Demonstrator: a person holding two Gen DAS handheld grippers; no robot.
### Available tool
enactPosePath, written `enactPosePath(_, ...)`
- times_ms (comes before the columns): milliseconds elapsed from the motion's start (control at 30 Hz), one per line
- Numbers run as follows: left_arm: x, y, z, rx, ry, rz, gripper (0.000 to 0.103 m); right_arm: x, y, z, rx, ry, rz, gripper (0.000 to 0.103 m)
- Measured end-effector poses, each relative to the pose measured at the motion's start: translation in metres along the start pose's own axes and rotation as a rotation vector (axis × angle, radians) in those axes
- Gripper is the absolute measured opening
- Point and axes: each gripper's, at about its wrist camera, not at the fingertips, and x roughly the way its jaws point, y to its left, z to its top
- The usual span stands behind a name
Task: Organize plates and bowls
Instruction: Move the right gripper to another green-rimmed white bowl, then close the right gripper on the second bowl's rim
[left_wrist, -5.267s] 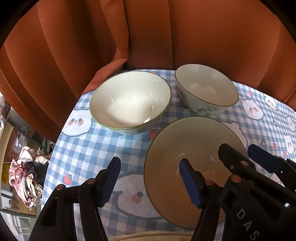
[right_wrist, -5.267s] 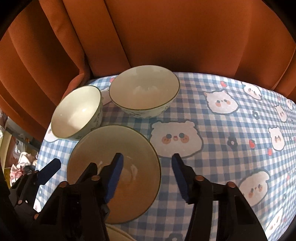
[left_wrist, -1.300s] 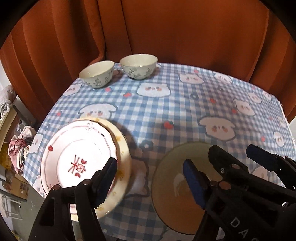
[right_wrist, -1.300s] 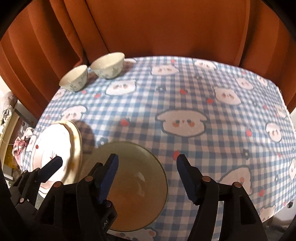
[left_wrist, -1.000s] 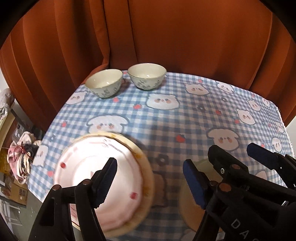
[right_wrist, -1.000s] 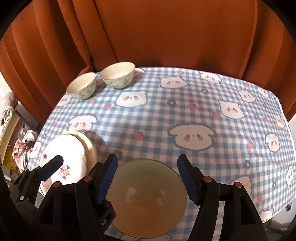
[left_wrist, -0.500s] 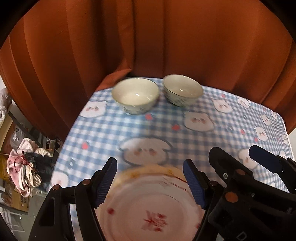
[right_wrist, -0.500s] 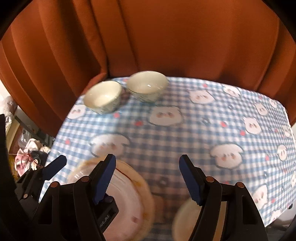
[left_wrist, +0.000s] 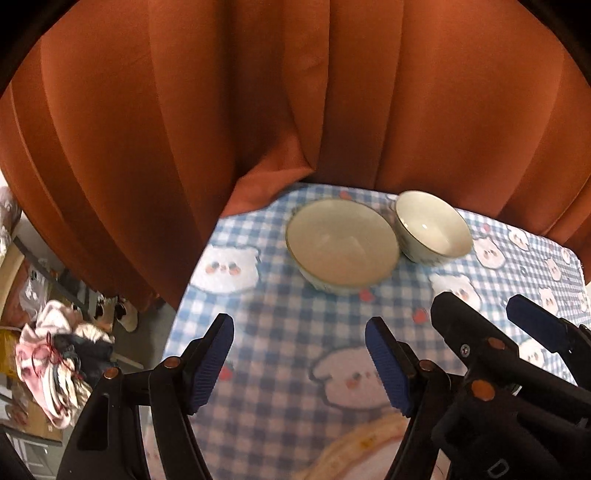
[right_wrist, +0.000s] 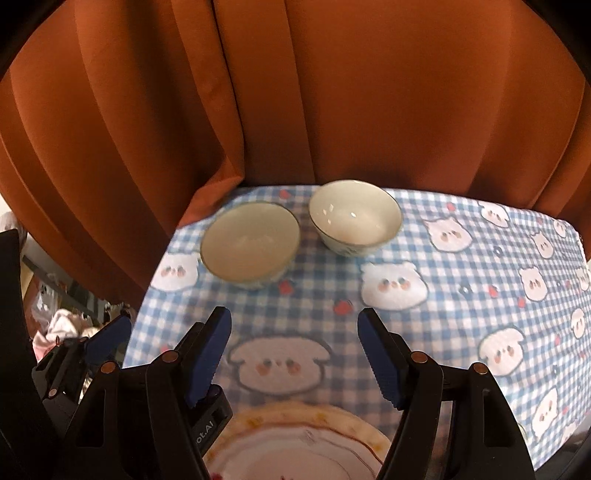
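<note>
Beneath both claws lies a table covered with a blue-and-white checked cloth printed with white bear faces and small red marks. Ahead of the claws, at the cloth's far edge, two pale bowls stand side by side and close together: the left bowl is wider and shallower, the right bowl deeper, with a dark pattern on its outer wall too blurred to read. Behind them hangs an orange curtain in heavy folds. Left of the table, lower down, a heap of pink and dark clothes lies on the floor among clutter that is hard to make out.

The left claw stands wide with nothing between its blue pads. The right claw is equally wide and empty. Just under the right claw a plate with a yellow-speckled rim and red lines is cut off by the frame's bottom edge; its centre is hidden.
</note>
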Motion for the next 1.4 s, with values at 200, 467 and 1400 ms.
enactPosePath(200, 0.029, 0.004, 0.019, -0.014, -0.004, 0.016, 0.075, 0.029, 0.005, 0.019, 0.034, -0.015, 0.011, 0.074)
enactPosePath(467, 0.072, 0.002, 0.044, -0.024, 0.007, 0.08, 0.069, 0.08, 0.006, 0.046, 0.029, 0.004, 0.027, 0.069)
enactPosePath(1400, 0.142, -0.007, 0.07, -0.036, 0.046, 0.1, 0.025, 0.178, -0.003, 0.083, 0.011, 0.065, 0.038, 0.019)
